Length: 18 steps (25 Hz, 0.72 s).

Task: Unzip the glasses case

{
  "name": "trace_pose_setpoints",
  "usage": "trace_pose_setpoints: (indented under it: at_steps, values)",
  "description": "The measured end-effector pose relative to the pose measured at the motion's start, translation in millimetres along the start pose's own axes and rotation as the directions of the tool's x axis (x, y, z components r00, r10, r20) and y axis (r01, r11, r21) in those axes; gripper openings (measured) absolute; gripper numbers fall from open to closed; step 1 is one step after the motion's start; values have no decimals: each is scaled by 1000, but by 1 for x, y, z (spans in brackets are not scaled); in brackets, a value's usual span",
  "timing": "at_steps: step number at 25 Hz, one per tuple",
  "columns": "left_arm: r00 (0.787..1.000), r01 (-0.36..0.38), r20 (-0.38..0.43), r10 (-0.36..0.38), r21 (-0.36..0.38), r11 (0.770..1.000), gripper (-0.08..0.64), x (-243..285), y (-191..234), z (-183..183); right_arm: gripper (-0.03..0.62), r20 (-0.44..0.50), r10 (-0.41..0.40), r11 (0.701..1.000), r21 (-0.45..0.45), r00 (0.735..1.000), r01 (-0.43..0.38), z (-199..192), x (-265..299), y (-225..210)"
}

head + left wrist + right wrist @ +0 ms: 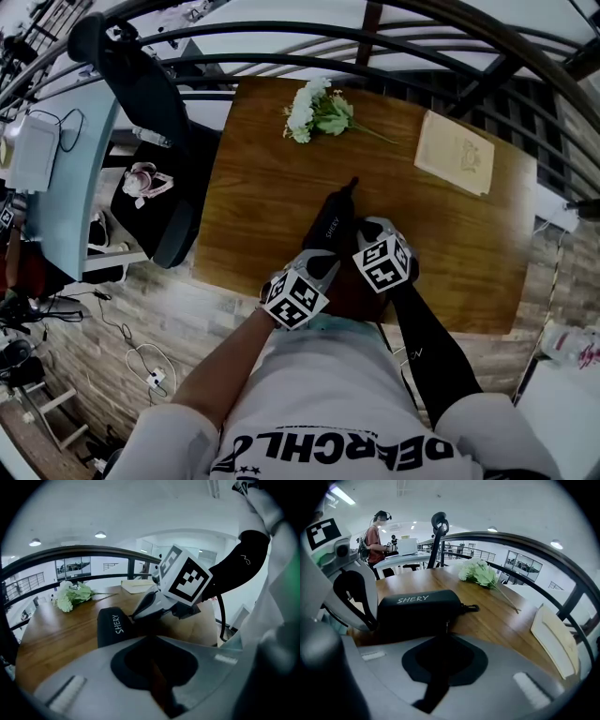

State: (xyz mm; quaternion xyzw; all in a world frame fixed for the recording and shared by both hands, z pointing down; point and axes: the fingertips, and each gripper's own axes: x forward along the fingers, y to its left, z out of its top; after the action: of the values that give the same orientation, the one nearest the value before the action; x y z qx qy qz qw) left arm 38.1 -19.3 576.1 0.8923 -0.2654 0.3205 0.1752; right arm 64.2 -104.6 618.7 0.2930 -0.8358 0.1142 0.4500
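Two grippers crowd the near end of the glasses case [333,225]. It lies on the table [253,178] by the middle of the near edge, long axis running from that edge toward the far one, w/ its clip [353,185] pointing away.

The left gripper [150,639] sits at the case's near end. Its jaws are drawn together w/ only a thin sliver btwn them, tips against the case. It's prob. nipping that end to steady it, tho the bite itself is hidden.

The right gripper [445,637] comes in from the case's right long side, so the case lies crosswise ahead of it, clip to its right. Its jaws are closed and the zip pull [446,624] hangs straight down into the tips. It looks pinched.

Key relation: the zip track follows the long axis. The pull must therefore travel sideways for the right gripper, toward the far edge, while the left one braces the opposite end. The right is the nearer of the two to the pull.
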Motion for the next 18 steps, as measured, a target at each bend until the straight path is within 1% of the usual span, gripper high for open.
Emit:
trace_pose_setpoints:
  at_steps: [2, 5, 7, 9, 12, 14, 16, 18]
  values:
    - [1000, -28, 1, 28, 6, 1000, 2, -6, 6, 0, 28, -2, 3, 1000, 2, 1000, -3, -1, -2, 3]
    - [996, -88, -7, 88, 47, 995, 2, -17, 17, -1, 28, -7, 14, 1000, -3, 1000, -14, -5, -4, 12]
    - [993, -119, -5, 119, 49, 992, 2, -23, 24, -1, 28, -10, 23, 1000, -1, 1000, -23, -7, -6, 17]
    - [992, -124, -3, 124, 32, 992, 2, -27, 28, -3, 29, -12, 33, 999, 20, 999, -32, -10, -5, 20]
    - [994, -110, -6, 110, 25, 994, 2, -27, 26, -6, 32, 5, 48, 997, 63, 999, -48, -10, -3, 19]
    - [995, -99, -14, 100, 28, 995, 2, -24, 23, -8, 147, 38, 72, 995, 71, 997, -75, -6, -2, 17]
    - [996, -90, -21, 90, 26, 996, 2, -22, 20, -9, 198, 69, 95, 993, 60, 993, -100, -1, -1, 13]
    - [996, -81, -27, 82, 24, 996, 2, -20, 17, -11, 210, 81, 113, 993, 14, 990, -114, 4, 0, 9]
